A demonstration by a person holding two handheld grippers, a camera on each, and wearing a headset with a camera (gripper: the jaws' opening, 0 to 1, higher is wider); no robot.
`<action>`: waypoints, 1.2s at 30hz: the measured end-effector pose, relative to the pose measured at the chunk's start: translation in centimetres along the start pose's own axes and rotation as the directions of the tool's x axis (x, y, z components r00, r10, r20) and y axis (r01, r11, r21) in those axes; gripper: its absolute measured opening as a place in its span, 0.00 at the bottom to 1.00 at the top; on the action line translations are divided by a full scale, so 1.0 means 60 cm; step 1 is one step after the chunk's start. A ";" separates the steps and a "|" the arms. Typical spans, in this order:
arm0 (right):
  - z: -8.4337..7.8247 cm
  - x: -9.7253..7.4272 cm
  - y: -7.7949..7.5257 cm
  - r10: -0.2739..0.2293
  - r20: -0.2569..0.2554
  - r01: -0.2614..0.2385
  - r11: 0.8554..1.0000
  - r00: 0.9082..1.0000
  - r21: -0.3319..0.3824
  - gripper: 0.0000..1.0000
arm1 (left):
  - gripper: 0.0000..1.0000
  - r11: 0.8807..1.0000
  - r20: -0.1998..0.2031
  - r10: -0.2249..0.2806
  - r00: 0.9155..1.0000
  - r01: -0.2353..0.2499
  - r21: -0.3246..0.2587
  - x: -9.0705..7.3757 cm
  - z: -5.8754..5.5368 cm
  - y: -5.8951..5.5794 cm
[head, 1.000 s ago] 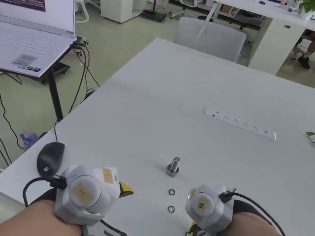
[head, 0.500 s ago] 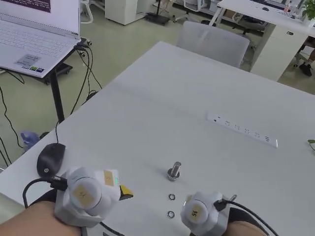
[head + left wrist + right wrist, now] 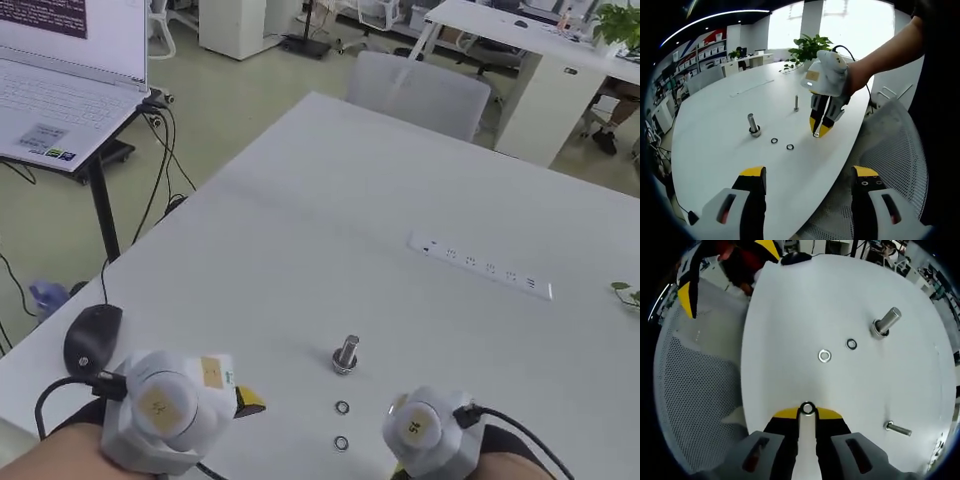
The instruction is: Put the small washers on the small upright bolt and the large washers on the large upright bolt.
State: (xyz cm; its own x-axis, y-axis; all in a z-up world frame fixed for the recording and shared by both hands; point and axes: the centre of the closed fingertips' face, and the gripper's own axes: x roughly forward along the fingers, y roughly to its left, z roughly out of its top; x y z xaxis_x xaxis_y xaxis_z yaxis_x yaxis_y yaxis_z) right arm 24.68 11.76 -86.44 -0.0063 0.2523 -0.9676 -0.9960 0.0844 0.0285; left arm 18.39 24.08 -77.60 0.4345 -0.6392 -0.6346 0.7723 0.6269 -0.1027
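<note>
White counter (image 3: 300,230) in an open office, a power strip (image 3: 480,267) lying farther back. The large bolt (image 3: 886,321) stands upright, with a pale washer (image 3: 824,356) and a dark washer (image 3: 851,344) flat on the counter near it; the small bolt (image 3: 897,428) stands off to one side. The right tool (image 3: 807,416) is pinched narrow on a third washer (image 3: 807,403) near the counter's edge. The left tool (image 3: 810,172) gapes wide, holding nothing.

The white table (image 3: 330,200) stands on a pale green floor (image 3: 230,90). A grey chair (image 3: 420,90) sits at its far edge. A laptop (image 3: 60,90) rests on a stand at left. A power strip (image 3: 479,266) lies on the table at right. Bright windows (image 3: 860,25) backlight a potted plant (image 3: 810,47).
</note>
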 end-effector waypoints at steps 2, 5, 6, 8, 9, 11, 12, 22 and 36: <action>-0.004 -0.012 -0.010 -0.004 0.006 0.004 1.000 1.000 0.003 0.11 | 0.68 1.000 -0.004 -0.003 1.000 0.003 0.006 0.001 -0.001 0.000; -0.014 -0.028 -0.027 -0.012 0.011 0.012 1.000 1.000 0.029 0.11 | 0.68 1.000 -0.009 -0.007 1.000 0.007 0.012 0.003 0.000 0.002; -0.021 -0.035 -0.035 -0.020 0.010 0.020 0.999 1.000 0.033 0.11 | 0.68 1.000 -0.010 -0.008 1.000 0.008 0.013 0.004 0.000 0.003; -0.032 -0.046 -0.048 -0.031 0.008 0.030 0.999 1.000 0.044 0.11 | 0.68 1.000 -0.009 -0.010 1.000 0.010 0.015 0.004 0.001 0.004; -0.037 -0.051 -0.054 -0.035 0.006 0.034 0.998 0.999 0.051 0.11 | 0.68 1.000 -0.009 -0.010 1.000 0.011 0.015 0.005 0.002 0.005; -0.046 -0.060 -0.065 -0.044 0.004 0.044 0.997 0.999 0.062 0.11 | 0.68 1.000 -0.011 -0.012 1.000 0.013 0.017 0.006 0.003 0.007; -0.053 -0.067 -0.073 -0.050 0.002 0.050 0.996 0.999 0.074 0.11 | 0.68 1.000 -0.013 -0.014 1.000 0.015 0.019 0.006 0.004 0.007; -0.106 -0.111 -0.136 -0.107 -0.023 0.109 0.985 0.994 0.136 0.11 | 0.67 0.999 -0.024 -0.021 0.999 0.022 0.029 0.013 0.006 0.011; -0.092 -0.133 -0.188 -0.153 -0.007 0.153 0.977 0.988 0.146 0.11 | 0.67 0.999 -0.027 -0.018 0.999 0.019 0.030 0.016 0.008 0.012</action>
State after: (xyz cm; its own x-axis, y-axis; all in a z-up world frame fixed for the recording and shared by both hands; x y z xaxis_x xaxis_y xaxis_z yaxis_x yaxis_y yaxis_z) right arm 35.46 3.47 -80.41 0.1461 0.2301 -0.9621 -0.9616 0.2613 -0.0835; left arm 19.56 23.71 -77.93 0.4077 -0.6385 -0.6527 0.7942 0.6007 -0.0915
